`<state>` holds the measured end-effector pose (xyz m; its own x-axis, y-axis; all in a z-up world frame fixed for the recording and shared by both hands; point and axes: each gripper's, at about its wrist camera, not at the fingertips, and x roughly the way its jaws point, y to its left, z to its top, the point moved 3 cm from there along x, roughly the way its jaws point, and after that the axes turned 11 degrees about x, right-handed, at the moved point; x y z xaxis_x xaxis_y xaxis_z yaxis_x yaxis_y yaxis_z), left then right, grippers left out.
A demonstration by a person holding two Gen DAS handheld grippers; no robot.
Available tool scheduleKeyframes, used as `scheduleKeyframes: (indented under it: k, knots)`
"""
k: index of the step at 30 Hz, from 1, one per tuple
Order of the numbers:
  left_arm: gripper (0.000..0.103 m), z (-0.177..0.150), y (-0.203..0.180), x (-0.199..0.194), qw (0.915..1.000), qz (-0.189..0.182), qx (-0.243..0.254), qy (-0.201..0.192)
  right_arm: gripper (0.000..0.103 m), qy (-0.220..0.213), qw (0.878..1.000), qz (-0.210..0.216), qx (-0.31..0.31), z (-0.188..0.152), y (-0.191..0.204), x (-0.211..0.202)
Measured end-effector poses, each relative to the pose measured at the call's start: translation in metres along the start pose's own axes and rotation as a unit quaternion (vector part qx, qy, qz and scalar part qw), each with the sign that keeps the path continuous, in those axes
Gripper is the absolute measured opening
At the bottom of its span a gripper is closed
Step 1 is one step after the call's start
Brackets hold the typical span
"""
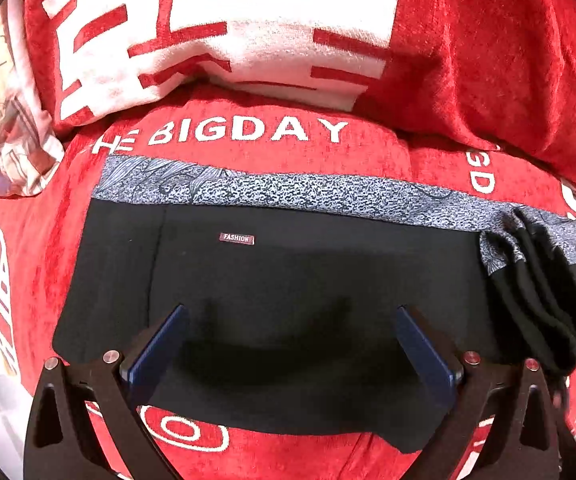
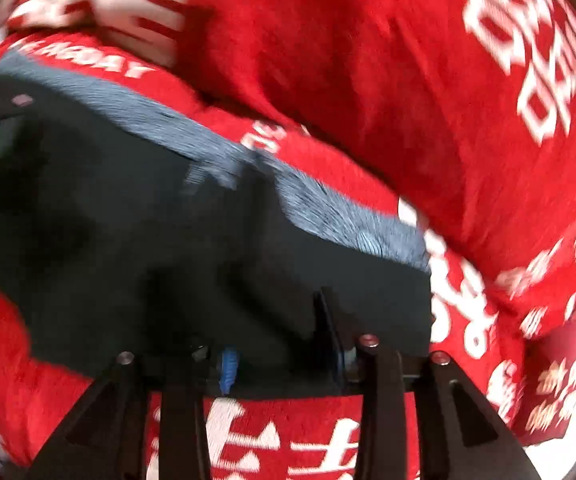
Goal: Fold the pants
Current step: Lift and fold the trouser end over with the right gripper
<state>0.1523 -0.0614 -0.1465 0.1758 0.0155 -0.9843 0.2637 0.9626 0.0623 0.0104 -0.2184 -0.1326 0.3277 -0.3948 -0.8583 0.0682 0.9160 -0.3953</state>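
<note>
Black pants [image 1: 288,280] with a grey patterned band [image 1: 288,192] and a small FASHION label [image 1: 236,239] lie folded on a red printed blanket [image 1: 247,132]. My left gripper [image 1: 292,320] is open, its blue-padded fingers [image 1: 155,352] wide apart just above the black cloth, holding nothing. A bunched fold of cloth [image 1: 536,288] sits at the pants' right end. In the blurred right wrist view the pants [image 2: 147,240] fill the left and middle. My right gripper [image 2: 279,344] hovers over their near right edge with a gap between its fingers [image 2: 328,336].
A red and white printed cushion [image 1: 223,24] lies behind the pants. A pale patterned pillow [image 1: 3,120] is at the far left. Red blanket folds [image 2: 408,120] rise on the right.
</note>
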Motion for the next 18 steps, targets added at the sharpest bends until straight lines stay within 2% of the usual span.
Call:
scheduleKeyframes:
  k: [1, 3, 4, 6, 7, 8, 9, 10, 12, 14, 16, 18]
  knots:
    - [0.103, 0.000, -0.002, -0.002, 1.0000, -0.004, 0.003, -0.001, 0.042, -0.007, 1.000, 0.009, -0.008, -0.001, 0.002, -0.011]
    - [0.103, 0.004, -0.014, -0.005, 0.9996, -0.022, 0.016, -0.004, 0.043, -0.016, 0.998, 0.053, 0.001, -0.003, -0.004, -0.031]
    - [0.103, 0.008, -0.022, -0.006, 0.9992, -0.034, 0.022, -0.006, 0.044, -0.014, 0.995, 0.091, 0.025, -0.005, -0.013, -0.038]
    - [0.103, 0.011, -0.043, -0.014, 0.9968, -0.068, 0.039, -0.013, 0.045, 0.013, 0.979, 0.169, 0.112, -0.007, -0.039, -0.043]
    - [0.103, 0.012, -0.052, -0.015, 0.9954, -0.082, 0.046, -0.015, 0.045, 0.034, 0.960, 0.215, 0.178, -0.012, -0.062, -0.036]
    - [0.103, 0.013, -0.064, -0.018, 0.9934, -0.100, 0.055, -0.015, 0.045, 0.056, 0.933, 0.258, 0.245, -0.016, -0.081, -0.025]
    - [0.103, 0.014, -0.078, -0.015, 0.9895, -0.126, 0.069, -0.009, 0.045, 0.080, 0.901, 0.296, 0.306, -0.025, -0.100, -0.012]
    - [0.103, 0.013, -0.089, -0.013, 0.9863, -0.144, 0.081, 0.002, 0.045, 0.106, 0.863, 0.332, 0.365, -0.034, -0.117, 0.002]
    - [0.103, 0.009, -0.109, -0.006, 0.9836, -0.149, 0.101, 0.017, 0.045, 0.137, 0.791, 0.384, 0.456, -0.052, -0.140, 0.026]
    - [0.103, 0.002, -0.121, -0.005, 0.9825, -0.144, 0.116, 0.018, 0.045, 0.150, 0.735, 0.427, 0.504, -0.062, -0.148, 0.041]
    - [0.103, -0.007, -0.129, -0.003, 0.9822, -0.139, 0.125, 0.016, 0.045, 0.163, 0.694, 0.450, 0.539, -0.071, -0.148, 0.054]
    - [0.103, -0.015, -0.135, 0.002, 0.9826, -0.131, 0.131, 0.019, 0.045, 0.173, 0.674, 0.464, 0.548, -0.074, -0.142, 0.063]
